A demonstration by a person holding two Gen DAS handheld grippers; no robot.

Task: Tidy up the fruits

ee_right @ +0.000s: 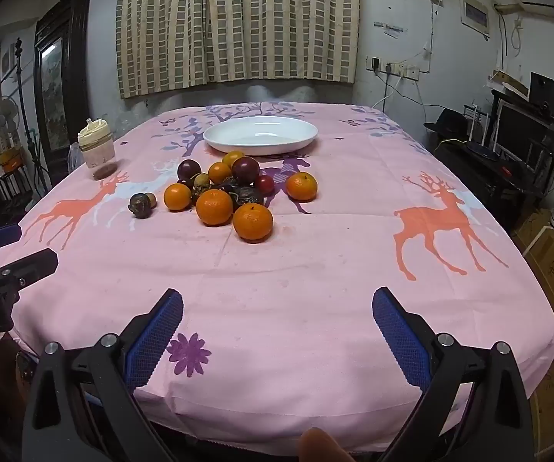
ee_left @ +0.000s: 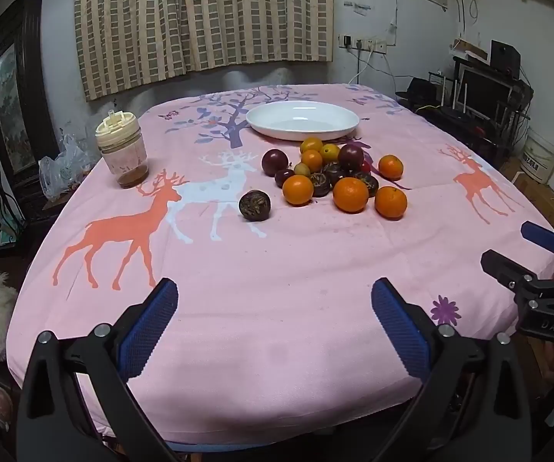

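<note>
Pink cloth [ee_left: 277, 288] bears loose fruit [ee_left: 338, 177] heaped just before the empty plate [ee_left: 302, 120]; left gripper [ee_left: 275, 300] and right gripper [ee_right: 277, 308] gape empty, and nudging the heap risks rolling fruit.

Home: curtains [ee_left: 203, 19], deer-print tablecloth [ee_left: 277, 269], cluttered shelves [ee_right: 523, 142].

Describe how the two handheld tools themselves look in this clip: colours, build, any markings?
Both match: the left tool and right tool have black angular arms joined by silver round bolts, each ending in two fingers faced with blue, finely textured pads. Seen side-on from the left wrist view, the right tool's black body carries raised lettering that looks like "DAS". No cables or sleeves show.
</note>
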